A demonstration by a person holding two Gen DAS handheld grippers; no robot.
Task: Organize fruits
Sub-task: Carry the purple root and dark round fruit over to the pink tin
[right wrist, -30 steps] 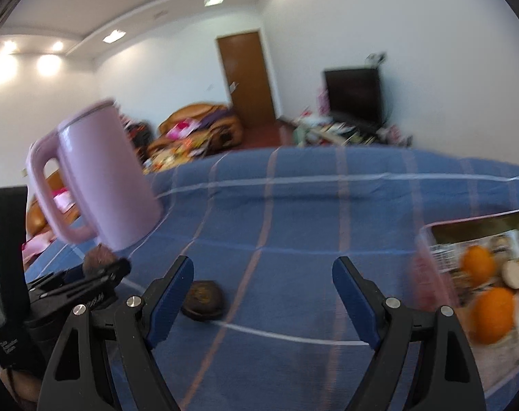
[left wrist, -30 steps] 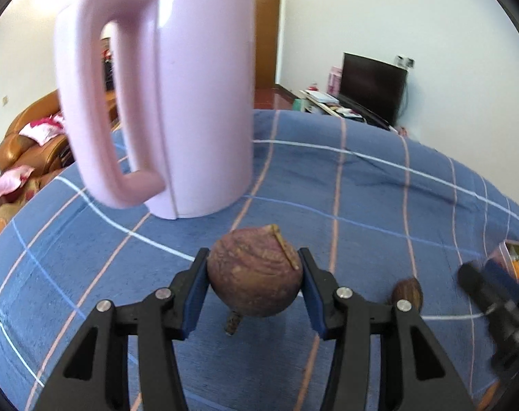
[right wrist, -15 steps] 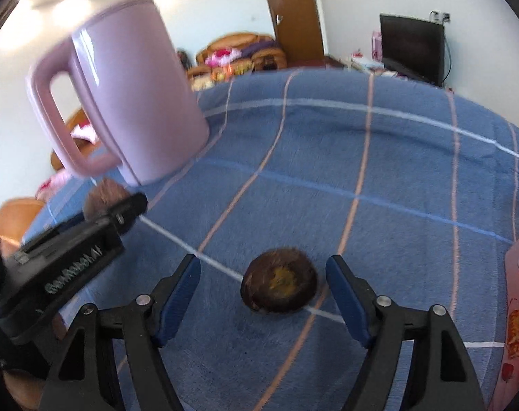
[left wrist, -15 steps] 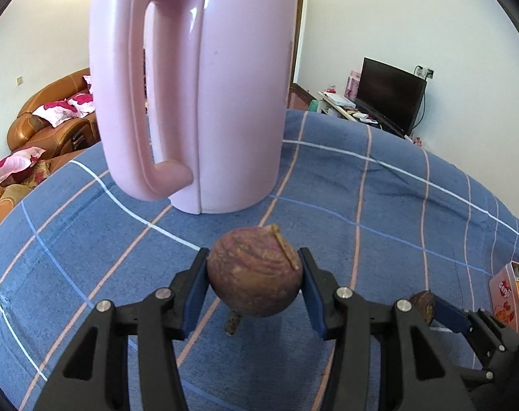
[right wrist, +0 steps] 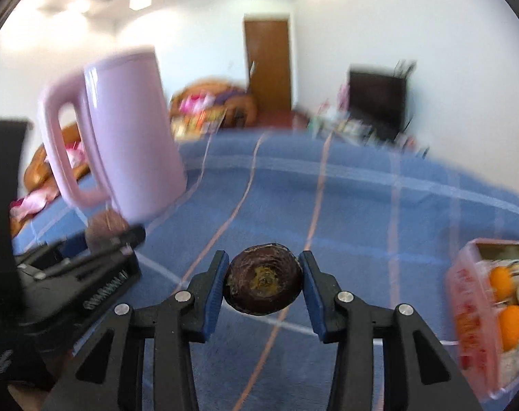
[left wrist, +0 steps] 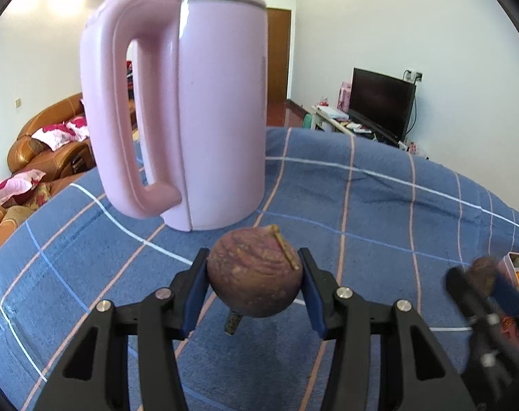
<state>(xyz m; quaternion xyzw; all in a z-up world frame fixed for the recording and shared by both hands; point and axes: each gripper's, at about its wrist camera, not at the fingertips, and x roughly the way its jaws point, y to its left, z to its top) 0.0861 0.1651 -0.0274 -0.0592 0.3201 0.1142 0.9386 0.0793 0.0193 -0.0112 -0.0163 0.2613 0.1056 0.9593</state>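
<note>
Fruits are split three ways here. Largest is the pink kettle [left wrist: 191, 109], standing at the far left of the blue checked desk [left wrist: 379, 212] and no part of the sorting. At the right edge a pink container [right wrist: 465, 308] already holds orange fruits [right wrist: 511, 322], likely the collecting point. The left tool [left wrist: 254, 282] grips a wrinkled purple passion fruit [left wrist: 254, 274] just above the cloth, probably waiting its turn. The right tool [right wrist: 263, 282] is closing on a smaller dark fruit [right wrist: 263, 284], its pads touching both sides. A second ago those jaws stood wide and that fruit lay on the cloth.
</note>
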